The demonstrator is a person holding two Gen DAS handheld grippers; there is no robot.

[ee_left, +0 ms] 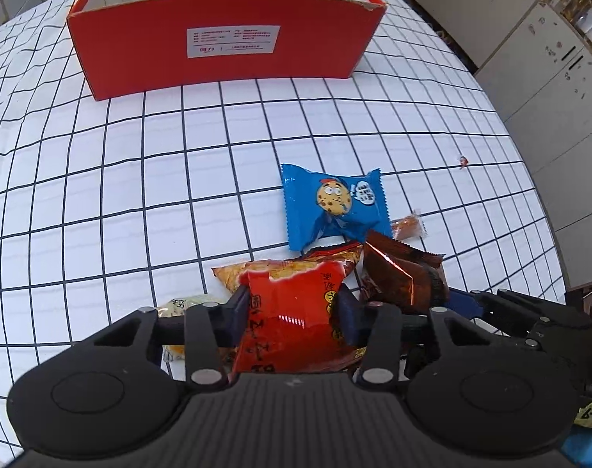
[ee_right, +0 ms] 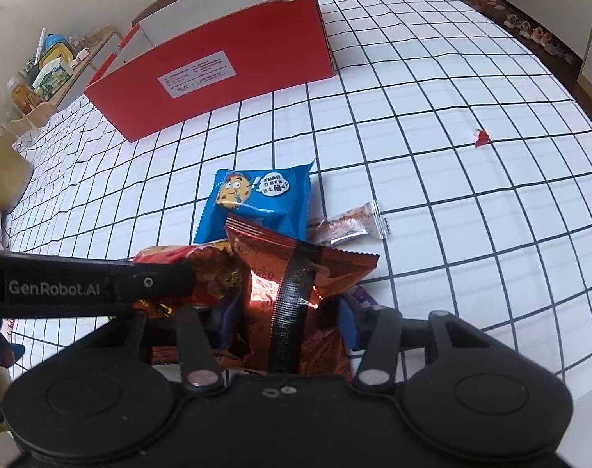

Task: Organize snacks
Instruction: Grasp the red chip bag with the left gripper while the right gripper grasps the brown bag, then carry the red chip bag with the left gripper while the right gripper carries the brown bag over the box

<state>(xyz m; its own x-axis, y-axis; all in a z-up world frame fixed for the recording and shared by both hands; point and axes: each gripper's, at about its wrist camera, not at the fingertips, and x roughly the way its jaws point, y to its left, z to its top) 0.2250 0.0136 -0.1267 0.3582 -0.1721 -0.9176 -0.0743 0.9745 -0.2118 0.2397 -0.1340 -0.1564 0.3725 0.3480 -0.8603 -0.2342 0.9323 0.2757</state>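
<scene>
1. Covering the table is a white cloth with a dark grid point(ee_left: 139, 195). Cabinets stand at the right edge of the left wrist view.
2. An open orange-red cardboard box with a white label point(ee_left: 225, 54) sits on the cloth at the top of that view, well apart from the snacks.
3. My left gripper point(ee_left: 292, 312), at the lower centre, is clamped on a red foil snack packet with yellow print point(ee_left: 288, 312); both pads press its sides.
4. My right gripper point(ee_right: 284, 319), at the lower centre of the right wrist view, is clamped on a copper-brown foil packet with a dark seam point(ee_right: 292, 273).
5. A blue cookie packet with a cartoon face point(ee_right: 256, 202) lies flat just above both held packets.
6. A small clear-wrapped brown snack bar point(ee_right: 346, 222) lies just right of the blue packet.
7. A tiny red scrap point(ee_right: 481, 137) lies alone at the right.
</scene>
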